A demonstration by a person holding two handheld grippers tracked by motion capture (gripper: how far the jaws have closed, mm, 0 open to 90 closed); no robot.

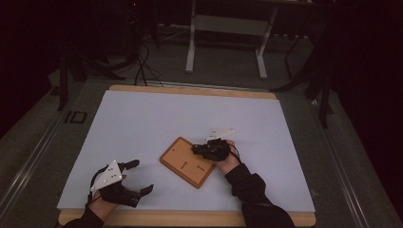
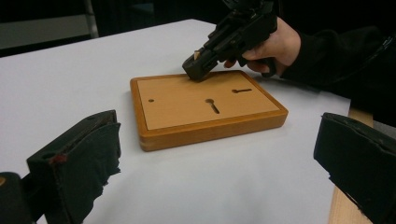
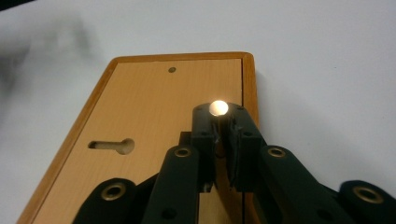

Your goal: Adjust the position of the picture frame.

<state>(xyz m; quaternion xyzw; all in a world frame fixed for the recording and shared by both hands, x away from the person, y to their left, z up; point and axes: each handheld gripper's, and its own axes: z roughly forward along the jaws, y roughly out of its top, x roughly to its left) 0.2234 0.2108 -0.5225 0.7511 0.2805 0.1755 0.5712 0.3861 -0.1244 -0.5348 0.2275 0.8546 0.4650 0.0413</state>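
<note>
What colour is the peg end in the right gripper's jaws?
Pale, shiny cream on the peg pinched by the right gripper; clearest in the right gripper view.

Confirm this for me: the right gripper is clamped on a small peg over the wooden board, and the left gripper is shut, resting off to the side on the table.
One thing is wrong: the left gripper is open, not shut. The left gripper view shows its jaws spread wide apart with nothing between them. The rest holds: the right gripper is clamped on a small peg over the wooden board.
</note>
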